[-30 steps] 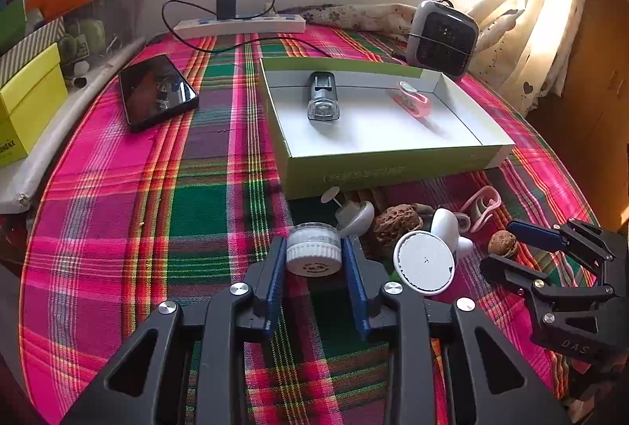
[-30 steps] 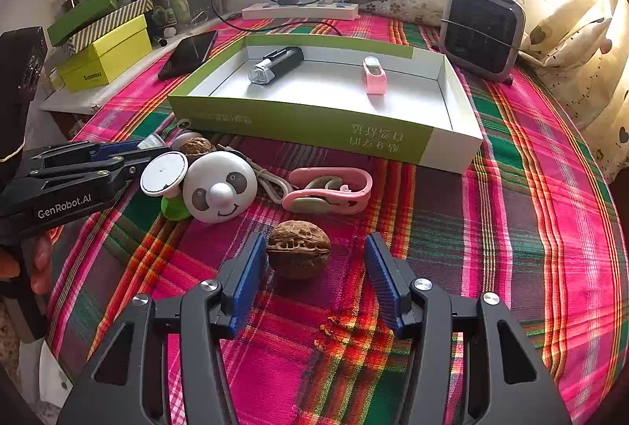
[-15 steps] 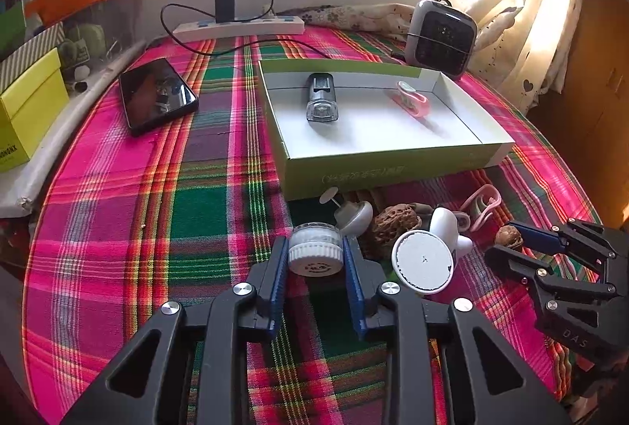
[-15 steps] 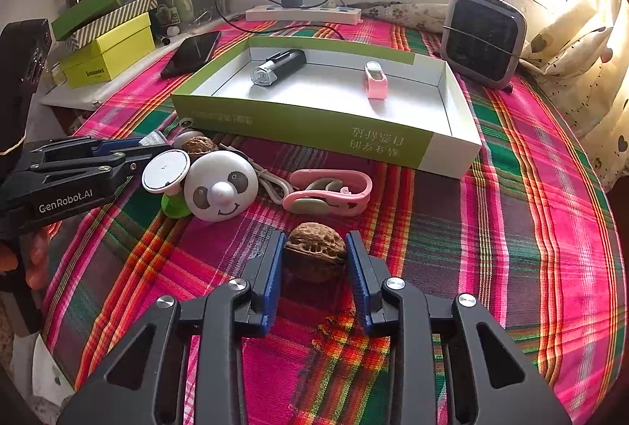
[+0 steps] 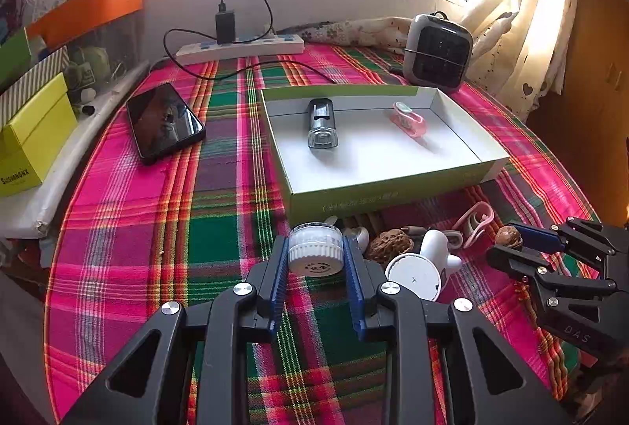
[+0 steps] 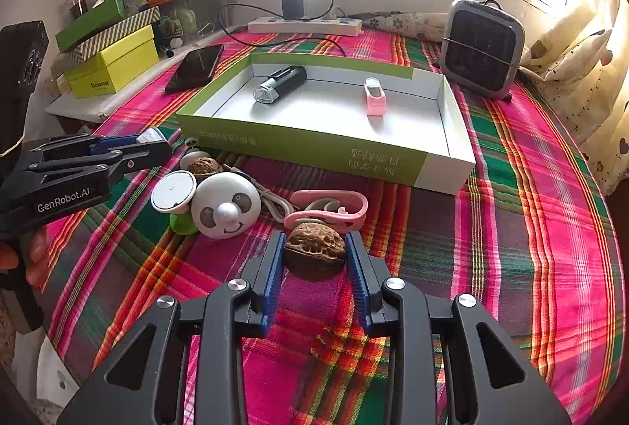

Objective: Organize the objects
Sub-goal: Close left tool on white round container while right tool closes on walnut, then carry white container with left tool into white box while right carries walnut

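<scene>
My left gripper (image 5: pixel 315 254) is shut on a small white round jar (image 5: pixel 315 248), held just above the plaid cloth in front of the green-and-white box (image 5: pixel 377 195). My right gripper (image 6: pixel 314 254) is shut on a brown walnut (image 6: pixel 314 252), near the cloth. The box (image 6: pixel 314 146) holds a black bike light (image 6: pixel 280 83) and a pink clip (image 6: pixel 374 96). A loose pile lies in front of the box: a panda-face gadget (image 6: pixel 227 205), a white disc (image 6: pixel 173 191), a second walnut (image 6: pixel 203 165) and a pink earhook piece (image 6: pixel 328 210).
A black phone (image 5: pixel 163 122) lies left of the box. A small heater (image 5: pixel 437 51) stands behind it at right, and a power strip (image 5: pixel 240 48) with a cable lies at the back. Yellow and green boxes (image 6: pixel 114 67) are stacked on a ledge at left.
Both grippers closed: the left on the white jar, the right on the walnut. The jar has since risen slightly toward the box.
</scene>
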`<state>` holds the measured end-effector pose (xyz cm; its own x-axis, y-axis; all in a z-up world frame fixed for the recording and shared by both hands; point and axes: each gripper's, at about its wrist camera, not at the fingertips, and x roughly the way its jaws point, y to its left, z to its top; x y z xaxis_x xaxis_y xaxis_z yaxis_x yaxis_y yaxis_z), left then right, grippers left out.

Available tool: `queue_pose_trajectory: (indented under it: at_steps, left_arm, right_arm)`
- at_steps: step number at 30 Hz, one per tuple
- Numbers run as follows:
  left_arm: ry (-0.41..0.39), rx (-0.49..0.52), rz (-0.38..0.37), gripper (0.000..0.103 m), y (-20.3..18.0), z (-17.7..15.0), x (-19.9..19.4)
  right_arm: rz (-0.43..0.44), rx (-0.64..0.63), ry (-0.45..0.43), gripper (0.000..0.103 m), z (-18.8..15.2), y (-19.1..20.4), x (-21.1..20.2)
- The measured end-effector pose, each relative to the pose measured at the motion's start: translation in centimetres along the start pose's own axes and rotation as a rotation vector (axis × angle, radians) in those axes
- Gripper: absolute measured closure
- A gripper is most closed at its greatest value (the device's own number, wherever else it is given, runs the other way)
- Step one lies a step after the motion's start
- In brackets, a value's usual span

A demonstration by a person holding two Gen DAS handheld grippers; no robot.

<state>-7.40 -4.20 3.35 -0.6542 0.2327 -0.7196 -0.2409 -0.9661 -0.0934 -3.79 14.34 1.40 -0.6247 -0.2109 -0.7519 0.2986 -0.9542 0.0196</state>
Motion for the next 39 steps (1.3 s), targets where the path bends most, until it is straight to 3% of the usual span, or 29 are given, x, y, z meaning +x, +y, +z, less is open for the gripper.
queue_pose_trajectory:
  at_steps: [17, 39]
  left_arm:
    - [-0.010, 0.014, -0.044, 0.078, -1.0, 3.8, 0.8]
    - [0.026, 0.055, -0.099, 0.078, -2.9, 9.7, 7.1]
  right_arm:
    - [0.027, 0.004, -0.054, 0.071, 3.9, -0.9, -0.4]
    - [-0.013, 0.049, -0.038, 0.071, 9.8, -5.6, 4.8]
